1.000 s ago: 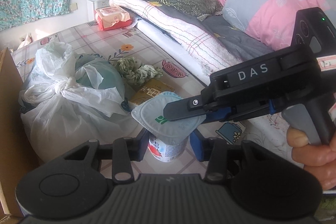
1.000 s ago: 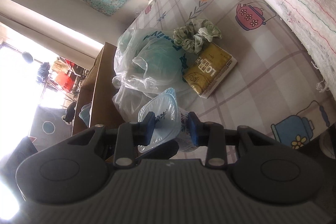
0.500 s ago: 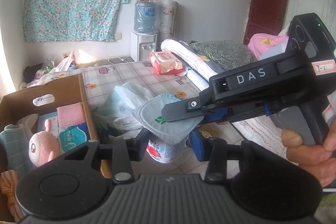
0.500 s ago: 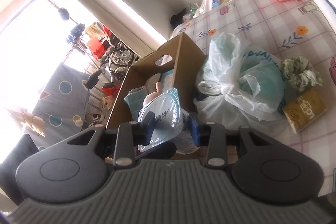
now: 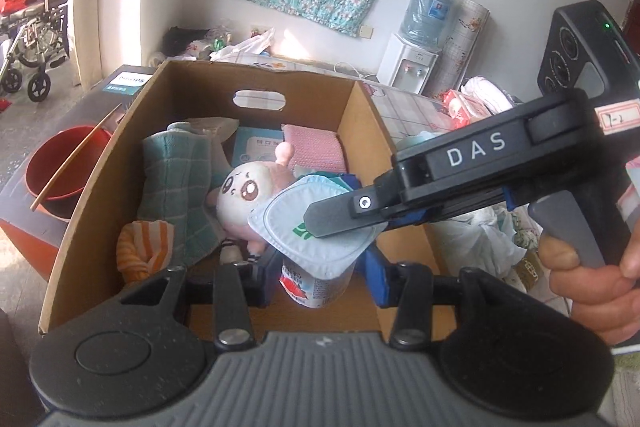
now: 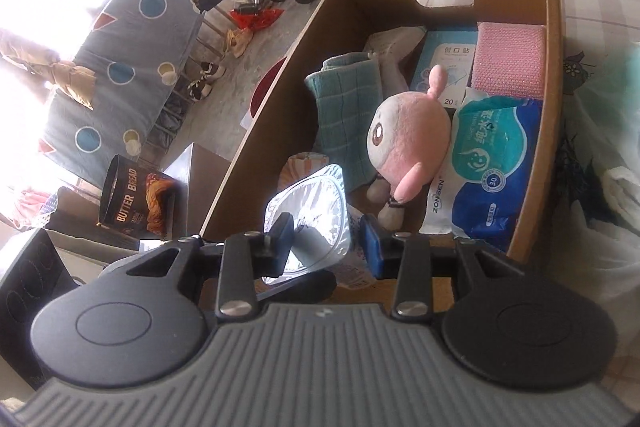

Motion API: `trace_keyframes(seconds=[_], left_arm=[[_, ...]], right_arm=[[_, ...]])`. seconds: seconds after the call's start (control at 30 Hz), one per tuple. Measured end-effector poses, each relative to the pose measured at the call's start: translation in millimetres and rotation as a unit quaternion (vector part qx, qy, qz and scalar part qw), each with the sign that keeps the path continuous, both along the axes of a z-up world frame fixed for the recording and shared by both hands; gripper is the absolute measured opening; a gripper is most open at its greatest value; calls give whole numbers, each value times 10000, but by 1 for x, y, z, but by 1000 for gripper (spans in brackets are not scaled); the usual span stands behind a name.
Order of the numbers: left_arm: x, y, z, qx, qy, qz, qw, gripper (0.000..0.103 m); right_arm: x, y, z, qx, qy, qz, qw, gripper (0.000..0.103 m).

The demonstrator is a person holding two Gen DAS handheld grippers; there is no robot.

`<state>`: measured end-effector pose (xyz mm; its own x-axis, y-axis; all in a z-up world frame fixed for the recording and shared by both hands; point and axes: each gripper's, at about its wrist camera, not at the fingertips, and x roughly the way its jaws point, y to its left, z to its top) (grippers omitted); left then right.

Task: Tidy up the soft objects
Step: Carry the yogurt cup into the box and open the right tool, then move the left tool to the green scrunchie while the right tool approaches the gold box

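Observation:
A yogurt cup point(image 5: 316, 291) with a pale blue foil lid point(image 5: 288, 223) hangs over the open cardboard box point(image 5: 360, 131). My left gripper point(image 5: 318, 283) is shut on the cup's body. My right gripper point(image 6: 326, 245) is shut across the cup's top, and one black finger point(image 5: 340, 219) lies flat on the lid point(image 6: 316, 203). Inside the box point(image 6: 272, 115) lie a pink plush toy point(image 5: 244, 195) point(image 6: 408, 143), a teal towel point(image 5: 176, 183), a pink cloth pad point(image 6: 508, 63), a blue wet-wipes pack point(image 6: 492, 167) and an orange striped cloth point(image 5: 140, 251).
A person's hand point(image 5: 592, 287) grips the right tool's handle. A red bowl point(image 5: 60, 167) with a chopstick sits left of the box. A white plastic bag point(image 5: 472, 227) lies on the checked sheet to its right. A water dispenser point(image 5: 412, 67) stands by the back wall.
Both grippers have carried the yogurt cup leftwards from above the checked sheet and plastic bag to above the open box. Both views have rolled. The grips look the same.

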<state>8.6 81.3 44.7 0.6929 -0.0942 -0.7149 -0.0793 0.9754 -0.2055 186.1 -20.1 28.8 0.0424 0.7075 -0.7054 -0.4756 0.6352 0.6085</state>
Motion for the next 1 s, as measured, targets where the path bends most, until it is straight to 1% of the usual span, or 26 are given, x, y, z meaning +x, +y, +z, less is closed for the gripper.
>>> trace_keyframes(seconds=[0.07, 0.17, 0.3, 0.4, 0.47, 0.57, 0.63, 0.73, 0.8, 1.0], left_arm=[[3, 14, -9, -2, 204, 100, 9997, 44], [5, 32, -23, -15, 488, 235, 9985, 44], [10, 47, -39, -39, 797, 306, 9963, 45], [11, 53, -45, -129, 925, 279, 9952, 48], [12, 54, -47, -50, 970, 268, 9949, 49], [13, 55, -49, 19, 1024, 279, 9943, 53], [15, 57, -49, -27, 1077, 268, 9938, 55], [12, 57, -42, 14, 983, 289, 9947, 65], [9, 56, -36, 84, 876, 303, 9957, 71], [2, 51, -19, 44, 705, 337, 9969, 72]], right_arm=[[6, 17, -12, -106, 160, 130, 9997, 37], [14, 37, -35, -201, 517, 276, 9981, 37], [23, 59, -62, -306, 881, 370, 9950, 37], [27, 67, -77, -402, 1027, 404, 9931, 37], [28, 70, -85, -468, 1084, 420, 9921, 37], [30, 71, -96, -391, 1300, 423, 9898, 37], [30, 72, -98, -392, 1318, 452, 9895, 37], [30, 72, -97, -348, 1382, 497, 9885, 37], [30, 70, -95, -314, 1397, 503, 9884, 40], [25, 55, -79, -132, 1216, 376, 9918, 41]])
